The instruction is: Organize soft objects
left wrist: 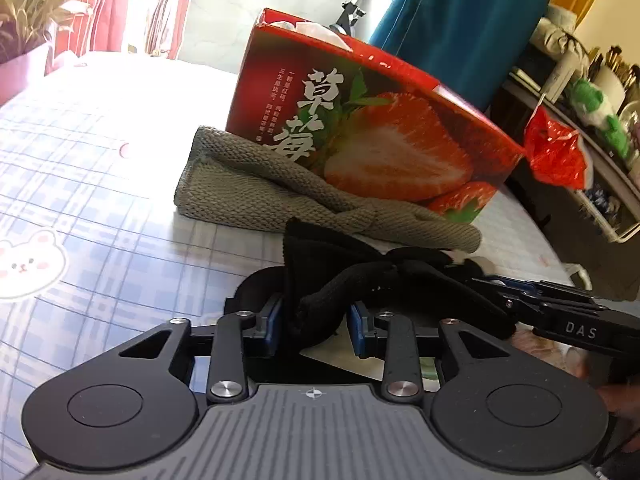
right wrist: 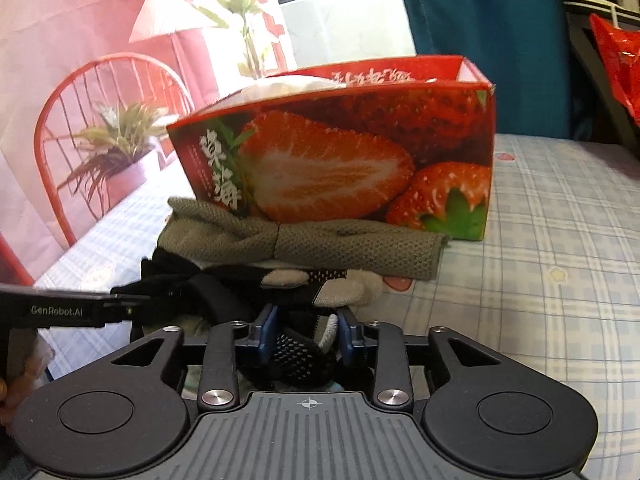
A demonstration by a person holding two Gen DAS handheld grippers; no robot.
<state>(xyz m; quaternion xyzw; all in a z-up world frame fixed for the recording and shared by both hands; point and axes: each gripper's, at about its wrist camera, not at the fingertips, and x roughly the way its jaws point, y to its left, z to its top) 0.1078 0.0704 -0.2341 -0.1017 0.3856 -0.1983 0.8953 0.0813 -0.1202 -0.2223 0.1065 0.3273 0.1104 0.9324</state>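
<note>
Checked tabletop (right wrist: 560, 240), strawberry box (right wrist: 340, 152) at the back, grey knit roll (right wrist: 320, 248) against it.
Left tool (left wrist: 316, 320) pinches black fabric (left wrist: 320, 292); right tool (right wrist: 306, 336) pinches a dotted black-and-grey glove (right wrist: 304, 356).

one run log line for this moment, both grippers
left gripper: shut on black knitted fabric | right gripper: shut on black dotted glove | grey knitted cloth: lying against red strawberry box

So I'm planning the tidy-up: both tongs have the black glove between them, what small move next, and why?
Probably lift the black glove together toward the open strawberry box, since left tongs and right tongs each pinch it and the grey cloth lies in between.
</note>
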